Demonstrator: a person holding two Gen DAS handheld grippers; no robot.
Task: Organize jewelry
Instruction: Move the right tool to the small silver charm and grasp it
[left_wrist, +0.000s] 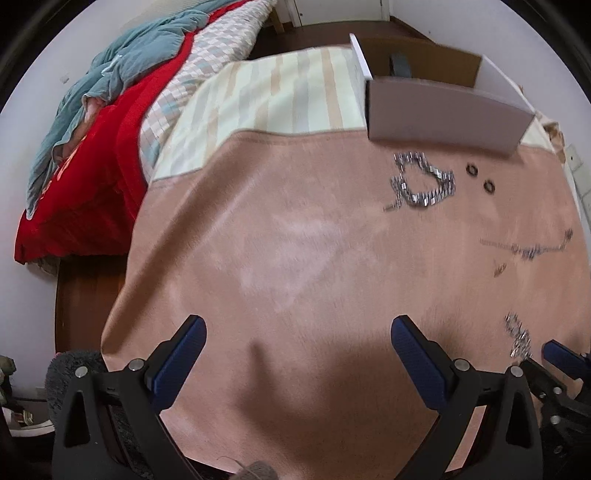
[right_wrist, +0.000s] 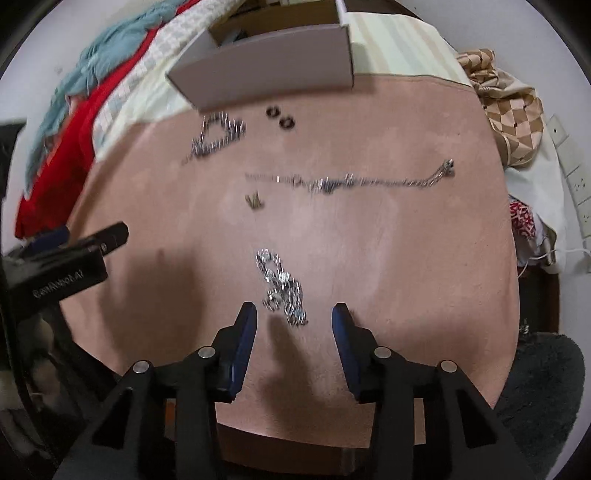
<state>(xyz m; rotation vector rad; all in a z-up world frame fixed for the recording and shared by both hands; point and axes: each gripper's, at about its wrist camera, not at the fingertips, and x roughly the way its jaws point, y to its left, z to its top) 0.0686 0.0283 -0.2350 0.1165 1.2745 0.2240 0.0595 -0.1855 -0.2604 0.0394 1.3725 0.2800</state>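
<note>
A pink cloth (right_wrist: 388, 258) covers the table. At its far edge stands an open box (right_wrist: 273, 74). Just before it lie a silver bracelet (right_wrist: 218, 138) and two rings (right_wrist: 279, 117); nearer, a stretched chain (right_wrist: 351, 181). The left gripper (left_wrist: 297, 347) hangs wide apart, empty. The right gripper (right_wrist: 293, 328) stands unclenched, a crumpled chain (right_wrist: 282, 286) just beyond its tips.

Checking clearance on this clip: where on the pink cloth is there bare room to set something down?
Bare: the wide stretch in front of the left tool, left of the looped bracelet. Crowded: the strip from the box past the two rings and long chain to the crumpled chain.
</note>
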